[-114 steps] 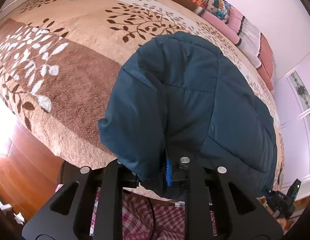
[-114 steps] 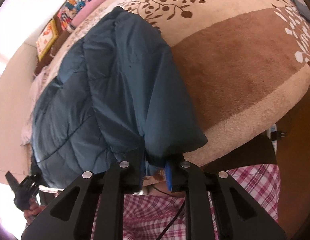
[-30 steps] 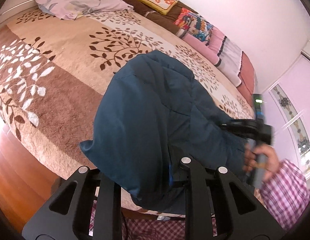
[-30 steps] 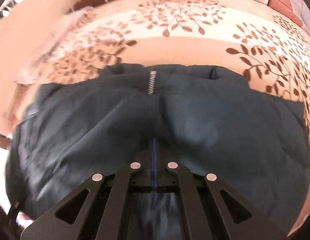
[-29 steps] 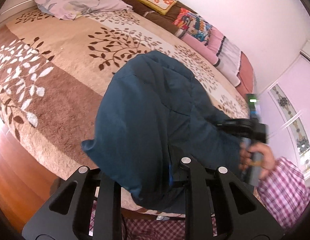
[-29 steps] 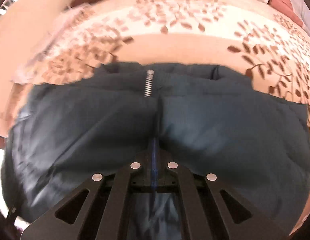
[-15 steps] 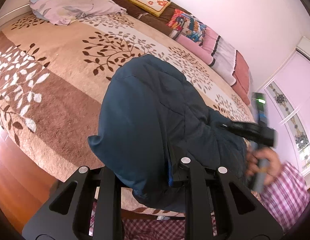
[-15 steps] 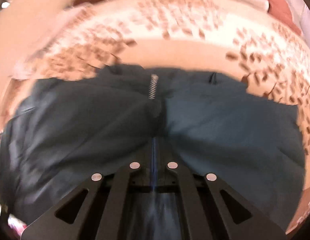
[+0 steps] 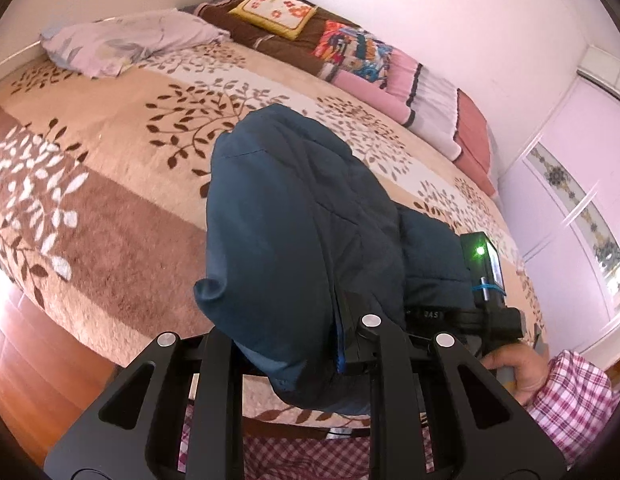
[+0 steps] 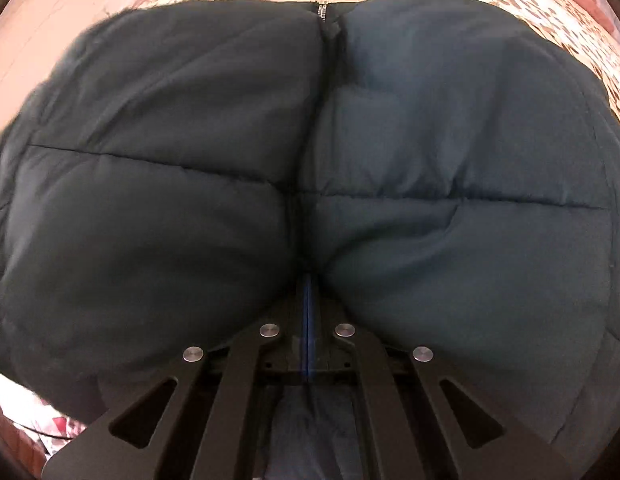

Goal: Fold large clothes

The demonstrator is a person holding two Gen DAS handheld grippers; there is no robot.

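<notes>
A dark teal quilted padded jacket (image 9: 294, 224) lies on the bed near its front edge. My left gripper (image 9: 310, 344) is shut on the jacket's near edge and holds that part lifted. In the right wrist view the jacket (image 10: 449, 140) fills the frame, with its zipper (image 10: 321, 12) running down the middle. My right gripper (image 10: 308, 320) is shut on the jacket at the zipper line. The right gripper's body (image 9: 485, 280), with a green light, shows at the jacket's right side in the left wrist view.
The bed carries a beige and brown leaf-patterned blanket (image 9: 122, 184). Folded quilts and cushions (image 9: 373, 68) line the far wall, and a lilac pillow (image 9: 126, 44) lies at the far left. Wooden floor (image 9: 34, 364) is at lower left. The person's plaid sleeve (image 9: 569, 396) is at lower right.
My right gripper has pushed in closer over the jacket, which now fills its view. The left gripper still holds its edge and has risen slightly, and more of the far wall shows.
</notes>
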